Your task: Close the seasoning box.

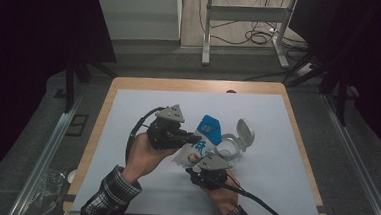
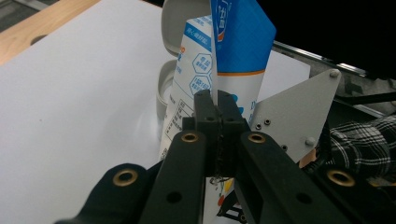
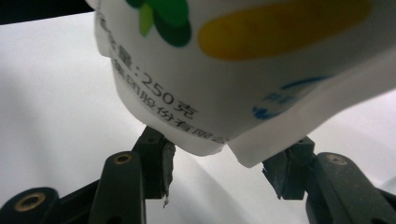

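The pouch (image 1: 202,141) is white with a blue top, an orange band, blue print, and green and yellow patches low down. The container (image 1: 235,140) beside it is pale grey. The counter (image 1: 129,86) is light wood under a white sheet (image 1: 267,122). The sleeve (image 1: 105,197) is black-and-white plaid.

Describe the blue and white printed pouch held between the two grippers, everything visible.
The blue and white printed pouch is a soft, glossy packet, blue at one end, white below with printed characters and green and yellow marks. It is held tilted above the white table cover. The left gripper pinches its thin edge shut; the right gripper straddles its bottom corner, pads apart.
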Demonstrator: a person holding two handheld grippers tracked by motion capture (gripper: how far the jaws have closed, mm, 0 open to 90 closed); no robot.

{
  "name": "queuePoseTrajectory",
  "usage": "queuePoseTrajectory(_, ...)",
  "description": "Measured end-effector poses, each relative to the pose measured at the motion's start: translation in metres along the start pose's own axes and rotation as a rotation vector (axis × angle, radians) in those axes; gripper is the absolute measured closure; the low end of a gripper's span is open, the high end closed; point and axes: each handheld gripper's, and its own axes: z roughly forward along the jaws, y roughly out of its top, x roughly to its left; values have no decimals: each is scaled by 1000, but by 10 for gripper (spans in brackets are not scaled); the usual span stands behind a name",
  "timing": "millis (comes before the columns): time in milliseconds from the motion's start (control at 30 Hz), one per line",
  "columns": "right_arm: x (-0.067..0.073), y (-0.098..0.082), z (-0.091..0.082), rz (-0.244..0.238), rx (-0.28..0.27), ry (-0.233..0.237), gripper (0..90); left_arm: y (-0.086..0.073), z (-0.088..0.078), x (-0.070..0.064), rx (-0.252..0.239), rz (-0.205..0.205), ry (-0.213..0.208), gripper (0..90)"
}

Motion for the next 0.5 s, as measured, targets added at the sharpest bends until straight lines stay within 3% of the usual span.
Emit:
queuePoseTrajectory(200, -2, -3, 2, 2, 18, -13, 470, 3, -4, -1, 3, -1, 5, 900)
queuePoseTrajectory(300, 1, -1, 0, -9, -20, -9, 476, 3, -2, -1, 7, -2, -1, 900)
queuePoseTrajectory(467, 3, 1, -4, -12, -29, 30, 583, 3, 2, 1, 23, -5, 8, 900)
queuePoseTrajectory(500, 4, 1, -4, -2, -25, 10, 589, 4, 4, 1, 34, -3, 10, 900)
